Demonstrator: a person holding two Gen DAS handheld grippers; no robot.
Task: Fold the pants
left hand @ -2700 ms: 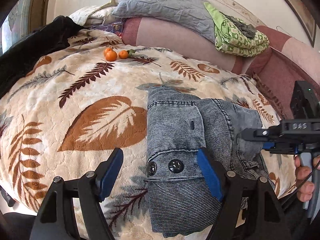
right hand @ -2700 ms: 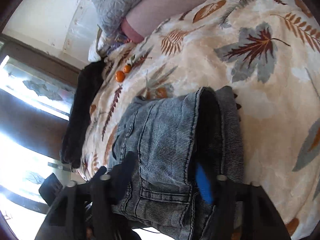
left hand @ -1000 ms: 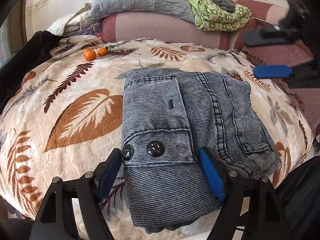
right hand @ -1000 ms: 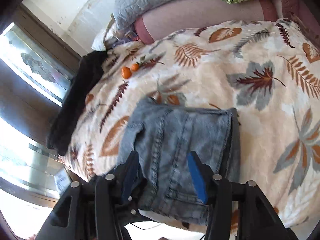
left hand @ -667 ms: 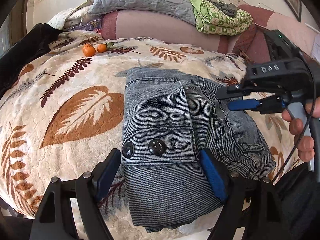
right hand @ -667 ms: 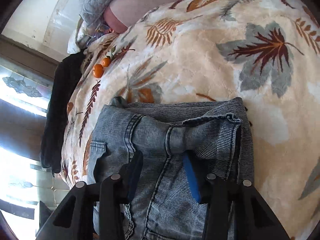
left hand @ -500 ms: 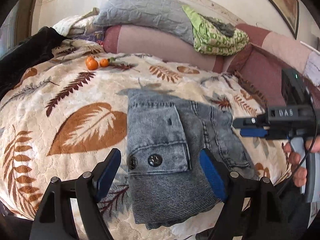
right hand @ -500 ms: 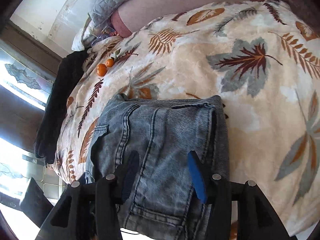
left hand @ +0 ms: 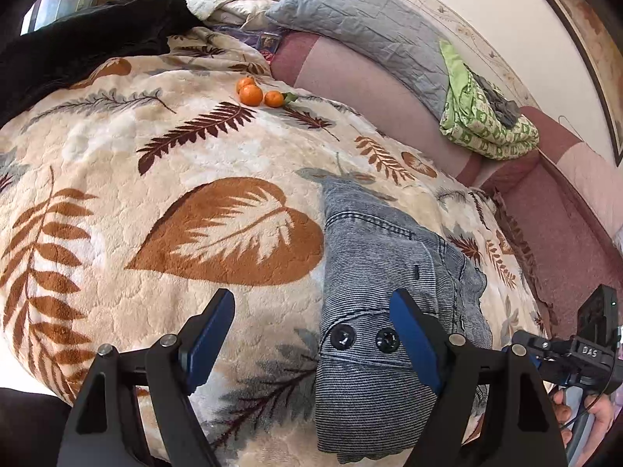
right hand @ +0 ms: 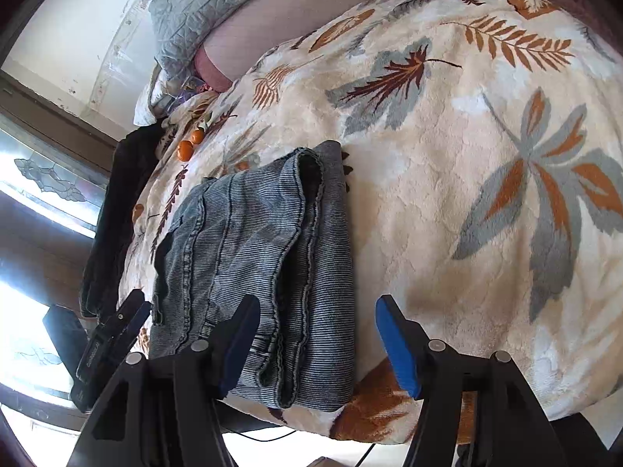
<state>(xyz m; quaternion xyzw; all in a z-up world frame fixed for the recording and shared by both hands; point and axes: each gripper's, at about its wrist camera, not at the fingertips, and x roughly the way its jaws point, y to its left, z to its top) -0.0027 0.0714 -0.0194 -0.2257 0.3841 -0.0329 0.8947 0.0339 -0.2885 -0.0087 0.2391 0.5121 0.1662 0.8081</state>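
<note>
Two handheld grippers, both spread wide and gripping nothing, above a folded pair of grey-blue washed denim pants (left hand: 373,295) lying on a cream plush blanket printed with brown and grey leaves (left hand: 163,179). Left gripper (left hand: 311,334) with blue-padded black fingers parted, the left pad over bare blanket, the right pad over the pants near two dark round buttons (left hand: 364,338) on a flap. Right gripper (right hand: 315,340) likewise parted, left finger over the denim stack, right finger over bare blanket just beside it. Pants in a compact rectangle near the blanket's front edge, several layers stacked, hems and seams showing along the side nearest the right wrist camera, a raised fold opening dark at the far end. Body of the right gripper, black with white lettering, low at the right of the left wrist view, a hand (left hand: 584,416) on its handle. Three small orange tangerines (left hand: 257,93) with a green leaf, well apart from the pants, toward the head of the bed. Behind them a long pink bolster (left hand: 370,85), a grey quilted pillow (left hand: 366,31) and a folded green-and-white patterned cloth (left hand: 483,124). Black fuzzy cloth (left hand: 78,46) draped along the far left edge, next to a bright window.
</note>
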